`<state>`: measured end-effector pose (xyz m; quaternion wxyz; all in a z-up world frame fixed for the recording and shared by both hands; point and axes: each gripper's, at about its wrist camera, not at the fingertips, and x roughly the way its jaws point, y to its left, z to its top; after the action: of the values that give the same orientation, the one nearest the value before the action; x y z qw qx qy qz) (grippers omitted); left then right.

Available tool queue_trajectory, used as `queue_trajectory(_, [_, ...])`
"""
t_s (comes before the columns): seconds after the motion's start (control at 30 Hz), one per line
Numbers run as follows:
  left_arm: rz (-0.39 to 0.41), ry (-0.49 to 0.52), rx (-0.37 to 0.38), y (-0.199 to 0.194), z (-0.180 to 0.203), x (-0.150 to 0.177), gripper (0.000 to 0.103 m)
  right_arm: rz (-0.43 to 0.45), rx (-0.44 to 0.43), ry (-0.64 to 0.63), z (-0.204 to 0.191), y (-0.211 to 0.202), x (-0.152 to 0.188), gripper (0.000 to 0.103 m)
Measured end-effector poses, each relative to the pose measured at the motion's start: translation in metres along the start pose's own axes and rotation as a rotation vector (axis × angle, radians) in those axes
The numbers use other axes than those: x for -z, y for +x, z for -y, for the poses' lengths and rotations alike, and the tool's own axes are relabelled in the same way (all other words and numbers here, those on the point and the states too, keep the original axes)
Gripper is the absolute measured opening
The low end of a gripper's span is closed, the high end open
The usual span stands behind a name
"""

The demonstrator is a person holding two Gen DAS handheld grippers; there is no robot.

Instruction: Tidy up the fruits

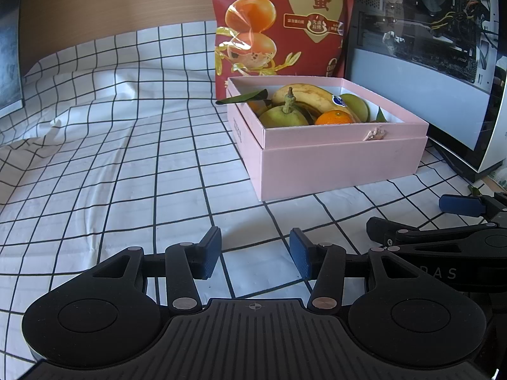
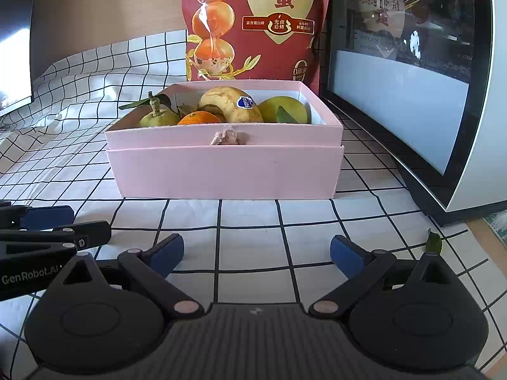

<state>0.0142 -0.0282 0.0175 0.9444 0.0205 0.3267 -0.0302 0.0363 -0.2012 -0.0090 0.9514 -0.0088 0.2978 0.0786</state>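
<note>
Left wrist view: left hand-held gripper (image 1: 255, 251) hangs low over the checked cloth (image 1: 126, 158) on the bench, jaws partly apart w/ nothing between them. Right hand-held gripper (image 2: 256, 251) sits just beside it, jaws spread wider, also holding nothing. Both point down toward the box (image 2: 225, 171), prob. parked short of it since no loose fruit shows on the cloth in front.

Box is pink, nested in its lid, standing near a red snack bag (image 2: 253, 22) behind and a PC case (image 2: 412, 95) to its right. Inside: banana (image 2: 229, 104) w/ blue sticker across the middle, pear (image 2: 157, 117) at left w/ stem up, tangerine (image 2: 198, 117) at front touching the banana, green fruit (image 2: 285, 109) at right, few leaves. A stray leaf (image 2: 433, 243) lies on the cloth near the right jaw. Judging by this, the fruit looks gathered already.
</note>
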Motion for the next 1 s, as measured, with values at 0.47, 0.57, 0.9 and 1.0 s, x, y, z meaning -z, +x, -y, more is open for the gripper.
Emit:
queue_trajectory(0.47, [0.001, -0.001, -0.001, 0.0002, 0.0005, 0.0004, 0.053, 0.001, 0.002, 0.001, -0.0005, -0.0004, 0.0005, 0.099])
queue_trajectory(0.57, [0.001, 0.000, -0.002, 0.0003, 0.0008, 0.0005, 0.053, 0.001, 0.002, 0.002, -0.0005, -0.0005, 0.0005, 0.099])
queue_trajectory(0.9, [0.006, 0.016, 0.009, -0.0010, 0.0013, -0.0004, 0.048, -0.009, -0.001, 0.003, -0.0006, 0.0006, -0.0028, 0.100])
queue_trajectory(1.0, [0.009, 0.020, 0.021, -0.0004, 0.0009, -0.0003, 0.045, -0.009, -0.001, 0.003, -0.0006, 0.0005, -0.0024, 0.100])
